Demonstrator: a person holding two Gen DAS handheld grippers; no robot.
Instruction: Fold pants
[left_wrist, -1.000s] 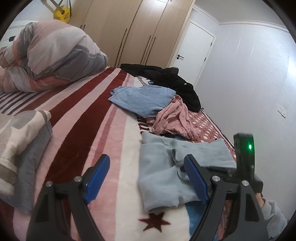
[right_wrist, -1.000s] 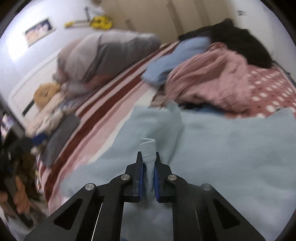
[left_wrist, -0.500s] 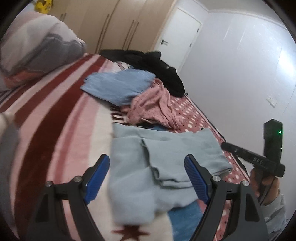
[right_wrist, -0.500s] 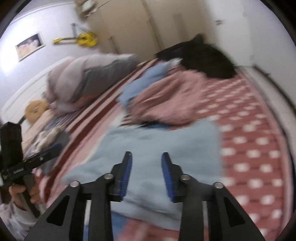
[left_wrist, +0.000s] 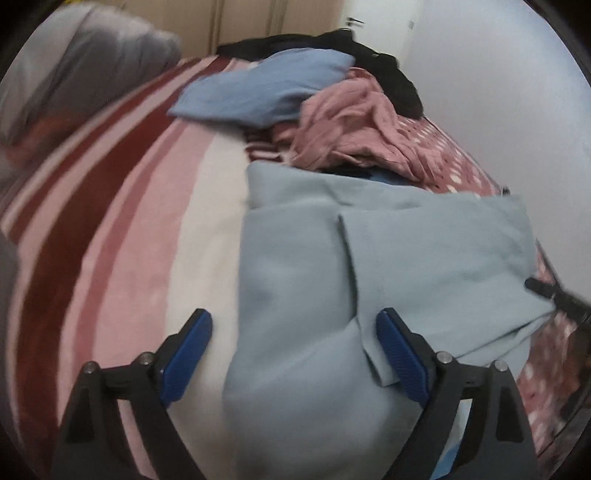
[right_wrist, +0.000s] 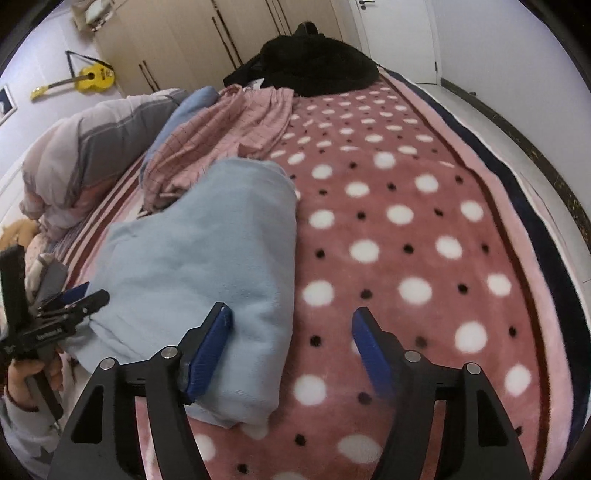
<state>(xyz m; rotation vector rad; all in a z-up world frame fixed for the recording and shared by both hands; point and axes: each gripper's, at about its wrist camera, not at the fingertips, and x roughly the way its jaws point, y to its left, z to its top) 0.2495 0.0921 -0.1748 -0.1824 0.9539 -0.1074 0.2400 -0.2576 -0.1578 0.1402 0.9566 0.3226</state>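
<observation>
Light blue pants (left_wrist: 388, 258) lie folded on the bed blanket (left_wrist: 122, 229). My left gripper (left_wrist: 293, 332) hovers low over their near left part, jaws wide and still opening; cloth lies between the blue pads (left_wrist: 184, 354) without being pressed. In the right wrist view the same pants (right_wrist: 207, 258) form a thick bundle. My right gripper (right_wrist: 291, 319) straddles their right edge, jaws opening, the left pad beside the fabric and the right pad over the dotted blanket (right_wrist: 424, 258). The left gripper (right_wrist: 55, 306), in a hand, shows at the far left.
Beyond the pants lie a pink checked garment (right_wrist: 229, 133), a blue garment (left_wrist: 266, 85) and a heap of black clothes (right_wrist: 314, 70). A rolled duvet (right_wrist: 88, 147) sits on the left. A wardrobe, a white door (right_wrist: 399, 37) and a yellow guitar (right_wrist: 92, 79) stand behind.
My right gripper let go of the pinched fold, opened and swung to the pants' right edge. My left gripper dropped lower and closer over the pants and widened slightly.
</observation>
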